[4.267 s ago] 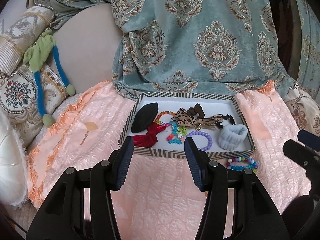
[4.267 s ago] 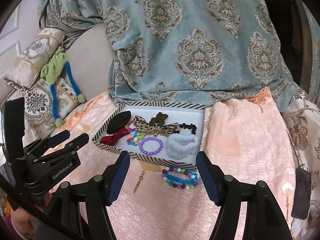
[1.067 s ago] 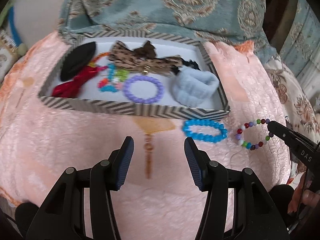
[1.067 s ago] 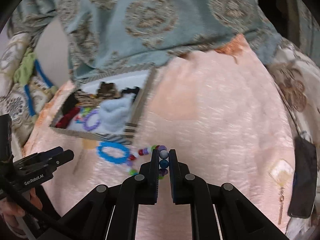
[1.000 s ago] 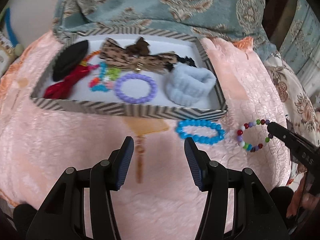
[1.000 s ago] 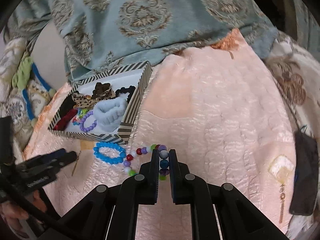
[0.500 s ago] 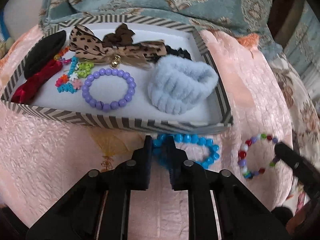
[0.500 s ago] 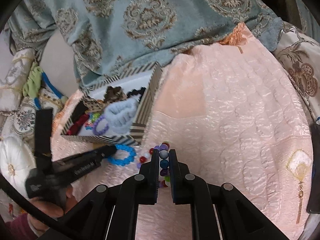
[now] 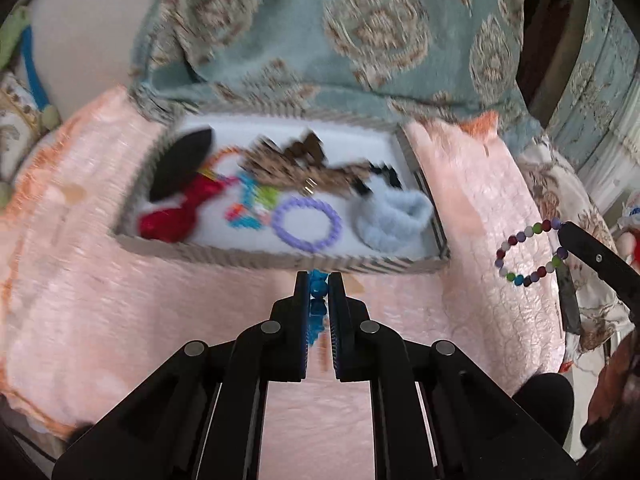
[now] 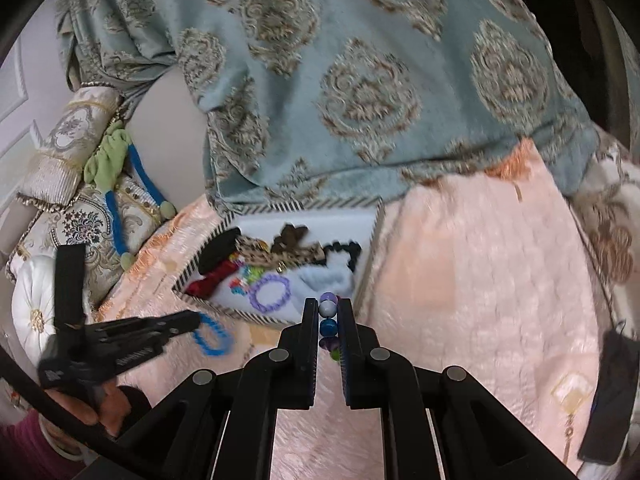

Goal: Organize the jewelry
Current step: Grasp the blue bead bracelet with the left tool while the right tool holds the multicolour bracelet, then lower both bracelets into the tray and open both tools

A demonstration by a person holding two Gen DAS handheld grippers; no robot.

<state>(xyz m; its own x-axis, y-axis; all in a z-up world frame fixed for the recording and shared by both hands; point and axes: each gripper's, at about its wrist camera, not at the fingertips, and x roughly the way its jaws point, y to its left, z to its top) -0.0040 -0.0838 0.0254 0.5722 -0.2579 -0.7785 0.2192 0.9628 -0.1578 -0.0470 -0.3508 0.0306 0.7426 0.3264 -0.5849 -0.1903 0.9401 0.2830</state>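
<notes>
My left gripper [image 9: 318,280] is shut on a blue bead bracelet [image 9: 317,289] and holds it above the pink cloth, just in front of the striped tray [image 9: 280,258]. It also shows in the right wrist view [image 10: 212,336], hanging from the left gripper [image 10: 192,322]. My right gripper [image 10: 328,306] is shut on a multicoloured bead bracelet [image 10: 327,320], lifted near the tray's [image 10: 374,236] right front corner. That bracelet hangs from the right gripper in the left wrist view [image 9: 528,252]. The tray holds a purple bracelet [image 9: 306,224], a light blue scrunchie [image 9: 394,216], bows and clips.
A pink quilted cloth [image 10: 480,280] covers the seat. A teal patterned throw [image 10: 360,80] hangs behind the tray. Cushions and a green-blue toy [image 10: 116,172] lie at the left. A dark flat object [image 10: 612,392] lies at the right edge.
Both grippers have risen with their bracelets. The blue bracelet has left the cloth in my left gripper. The multicoloured bracelet is higher and nearer the tray.
</notes>
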